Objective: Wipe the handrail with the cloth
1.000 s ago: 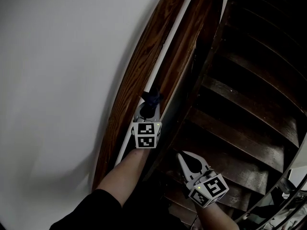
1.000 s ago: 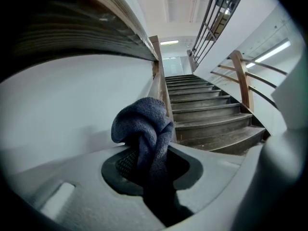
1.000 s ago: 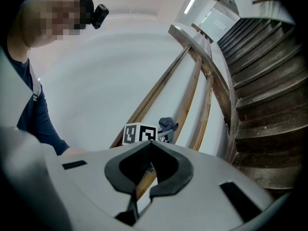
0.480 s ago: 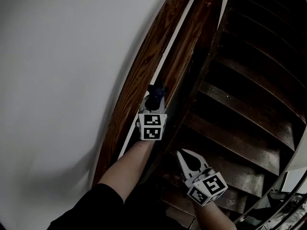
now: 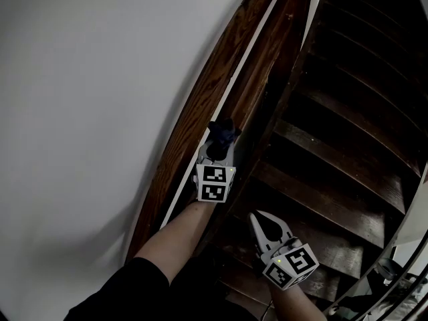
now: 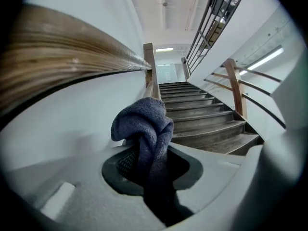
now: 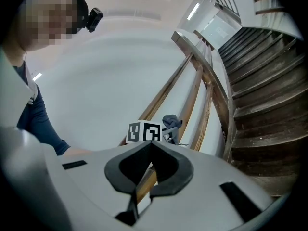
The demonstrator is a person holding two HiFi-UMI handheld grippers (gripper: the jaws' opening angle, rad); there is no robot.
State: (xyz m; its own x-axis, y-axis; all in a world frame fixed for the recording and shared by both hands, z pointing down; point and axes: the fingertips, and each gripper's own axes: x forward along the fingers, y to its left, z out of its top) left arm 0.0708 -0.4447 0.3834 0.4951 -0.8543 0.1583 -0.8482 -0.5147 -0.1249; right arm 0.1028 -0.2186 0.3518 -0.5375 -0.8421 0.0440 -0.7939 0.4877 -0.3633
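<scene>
A dark blue cloth is bunched in my left gripper, which is shut on it. The gripper holds it between the curved wooden handrail and a lower wooden band along the wall. In the left gripper view the cloth hangs from the jaws just under the handrail; I cannot tell whether they touch. My right gripper hangs lower, over the steps, shut on nothing. Its own view shows the closed right gripper, the cloth and the handrail.
Dark wooden steps curve upward on the right. A white wall fills the left. A metal railing shows at the bottom right. In the right gripper view a person in a dark sleeve stands at the left.
My left gripper has slid a little way up along the rail with the cloth in it. The right gripper has stayed about where it was.
</scene>
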